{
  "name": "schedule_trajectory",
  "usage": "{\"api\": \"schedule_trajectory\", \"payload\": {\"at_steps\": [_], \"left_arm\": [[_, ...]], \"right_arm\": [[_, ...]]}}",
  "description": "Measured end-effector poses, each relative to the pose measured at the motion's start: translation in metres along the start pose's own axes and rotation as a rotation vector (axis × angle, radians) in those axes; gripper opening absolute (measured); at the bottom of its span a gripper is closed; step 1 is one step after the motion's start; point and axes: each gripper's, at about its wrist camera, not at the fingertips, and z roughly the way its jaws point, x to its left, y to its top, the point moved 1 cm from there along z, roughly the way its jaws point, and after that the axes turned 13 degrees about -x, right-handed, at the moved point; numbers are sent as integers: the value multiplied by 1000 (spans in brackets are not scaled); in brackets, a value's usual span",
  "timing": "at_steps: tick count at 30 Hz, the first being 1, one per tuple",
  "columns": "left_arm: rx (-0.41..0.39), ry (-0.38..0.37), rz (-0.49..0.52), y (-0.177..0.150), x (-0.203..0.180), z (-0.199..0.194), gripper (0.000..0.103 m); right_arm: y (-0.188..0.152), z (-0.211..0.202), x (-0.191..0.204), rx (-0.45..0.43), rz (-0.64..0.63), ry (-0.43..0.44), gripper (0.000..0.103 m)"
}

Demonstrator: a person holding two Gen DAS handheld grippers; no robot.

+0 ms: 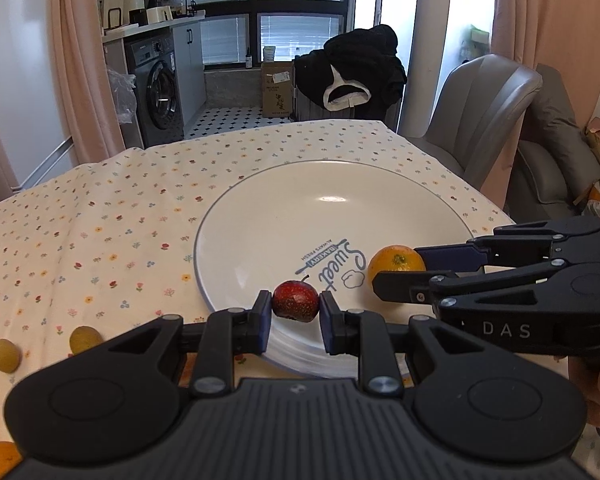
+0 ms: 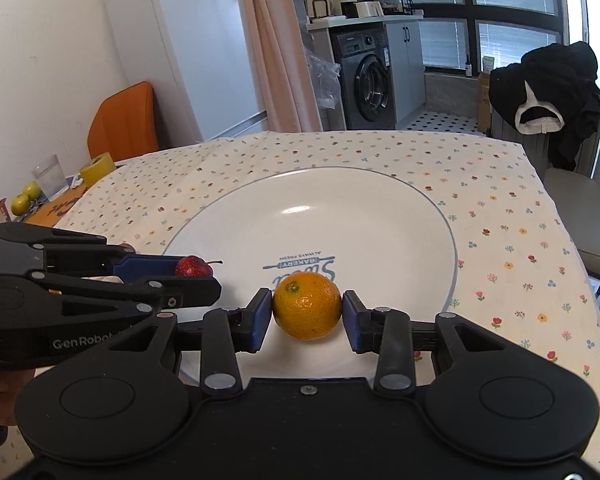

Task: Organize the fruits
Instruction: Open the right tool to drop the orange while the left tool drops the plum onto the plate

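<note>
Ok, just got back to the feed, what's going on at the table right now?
A person is working two handheld grippers over the large white plate with a blue rim on the floral tablecloth. The left gripper is shut on a small red fruit with a stem; the right gripper is shut on a round orange citrus fruit. Both fruits are at the plate's near edge. A few small yellowish fruits lie on the cloth off to the left.
</note>
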Motion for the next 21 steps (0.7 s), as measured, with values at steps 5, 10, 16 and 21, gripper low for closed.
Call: {"api": "schedule_trajectory", "payload": {"at_steps": [5, 10, 16, 21], "left_arm": [[15, -9, 3, -3, -1, 4, 24], [13, 0, 19, -5, -2, 2, 24], [-8, -1, 12, -3, 1, -14, 25], [-22, 8, 5, 0, 1, -30, 28]], "right_arm": [[0, -1, -1, 8, -4, -8, 38], [1, -3, 1, -3, -7, -11, 41], [2, -10, 2, -19, 4, -14, 41], [4, -21, 7, -43, 11, -7, 41]]}}
